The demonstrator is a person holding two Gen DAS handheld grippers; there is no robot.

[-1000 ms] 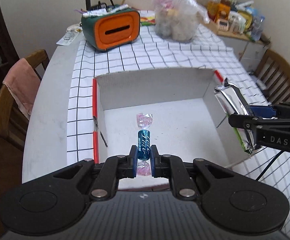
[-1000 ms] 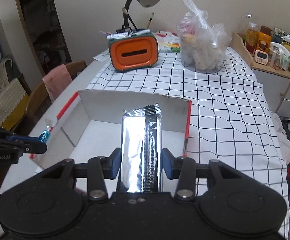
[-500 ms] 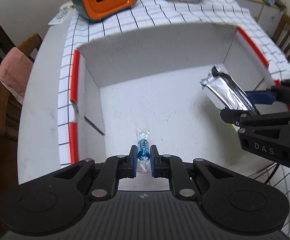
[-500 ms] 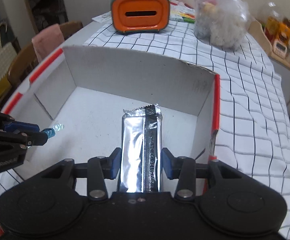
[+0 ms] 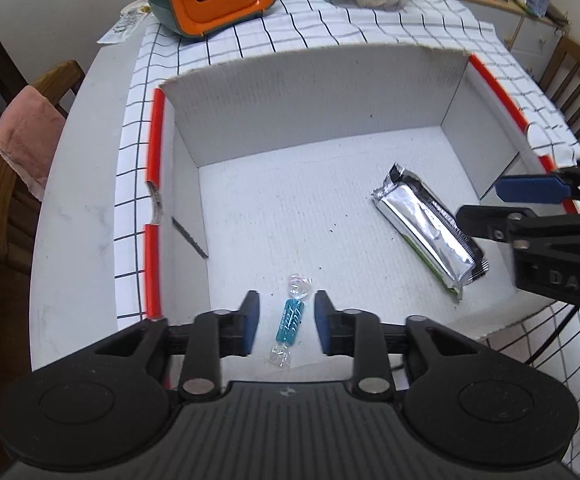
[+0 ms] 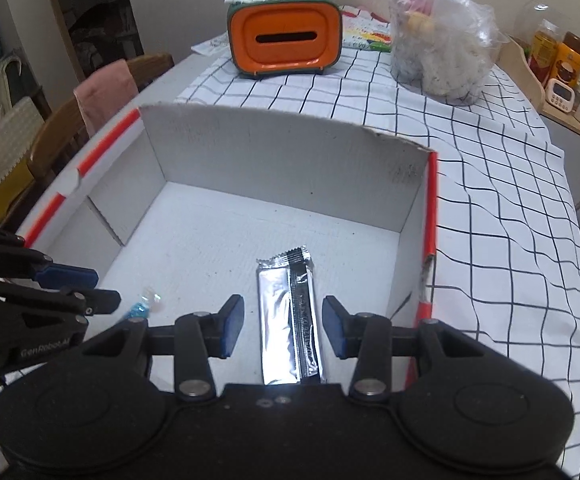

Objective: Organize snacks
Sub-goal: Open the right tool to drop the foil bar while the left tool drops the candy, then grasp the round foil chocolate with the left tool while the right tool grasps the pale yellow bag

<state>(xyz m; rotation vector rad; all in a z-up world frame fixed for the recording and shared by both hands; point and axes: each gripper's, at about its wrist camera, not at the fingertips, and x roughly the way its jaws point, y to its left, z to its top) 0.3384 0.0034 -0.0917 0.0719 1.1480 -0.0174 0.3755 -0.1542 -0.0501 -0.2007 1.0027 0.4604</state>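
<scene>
Plainly, your left gripper (image 5: 283, 322) stood tipped steeply down over the near left part of the white cardboard box (image 5: 314, 92), its jaws opening, with clear gaps on both sides of the blue wrapped candy (image 5: 290, 319). That candy lay loose on the box floor between the pads, touching neither. It looked light and small, with crinkly twisted ends that would likely slip; a pinch across the firm blue middle seemed the better hold. Further right, the silver foil bar (image 5: 428, 232) lay flat on the floor near the right wall, well apart from the candy. It looked light but fairly stiff, its foil slick, so you would probably do best pinching across its narrow width near the middle. Your right gripper (image 6: 283, 330) hung angled down over it, jaws parted, the pads clear of the wrapper on either side, so the bar was let go, not held
</scene>
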